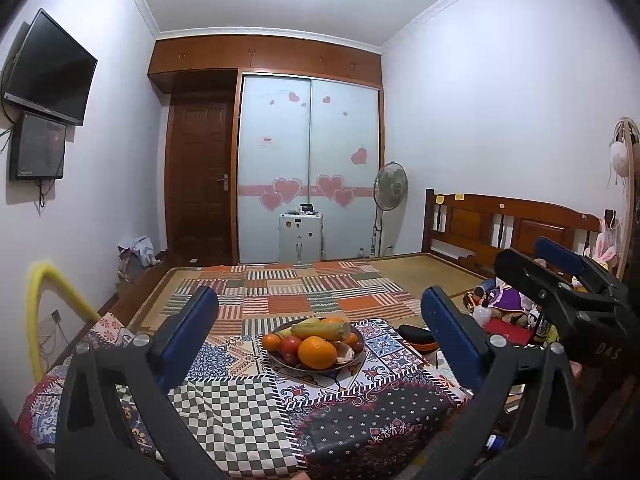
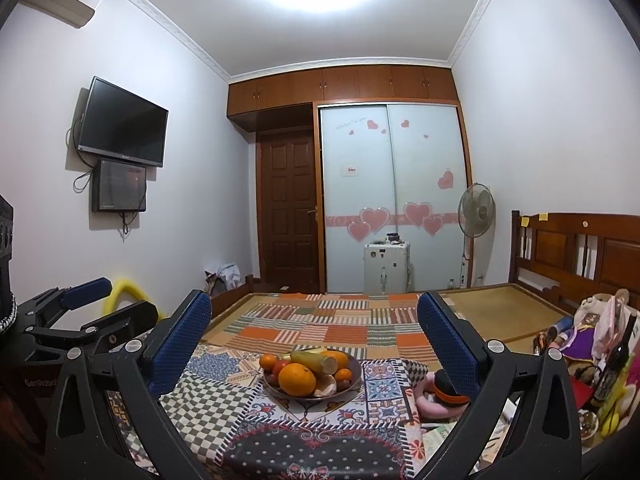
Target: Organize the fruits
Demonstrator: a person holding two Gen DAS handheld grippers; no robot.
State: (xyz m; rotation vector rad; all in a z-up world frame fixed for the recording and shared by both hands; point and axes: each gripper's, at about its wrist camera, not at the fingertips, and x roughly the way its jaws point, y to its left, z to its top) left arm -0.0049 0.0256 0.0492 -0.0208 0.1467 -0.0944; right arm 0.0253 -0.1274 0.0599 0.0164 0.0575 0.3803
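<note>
Two grippers held wide above a patterned table, with a full fruit bowl between them.

A bed [image 1: 320, 288] with a patchwork cover fills the room behind, and in front of it stands a table [image 1: 240, 412] under a patterned cloth. Both tools hover over the near edge of the table: the left gripper [image 1: 320, 330] has its blue pads spread far apart with nothing between them, and the right gripper [image 2: 314, 336] is spread just as wide and also empty. The bowl [image 1: 280, 361] sits on the cloth near the far edge of the table, well apart from both tools. It holds a large orange [image 1: 317, 352] at the front, a yellow-green corn cob [image 1: 322, 331] lying across the top, a red tomato [image 1: 290, 346] to the left, and smaller oranges behind. A black and orange case [image 1: 416, 338] lies just right of the bowl.
</note>
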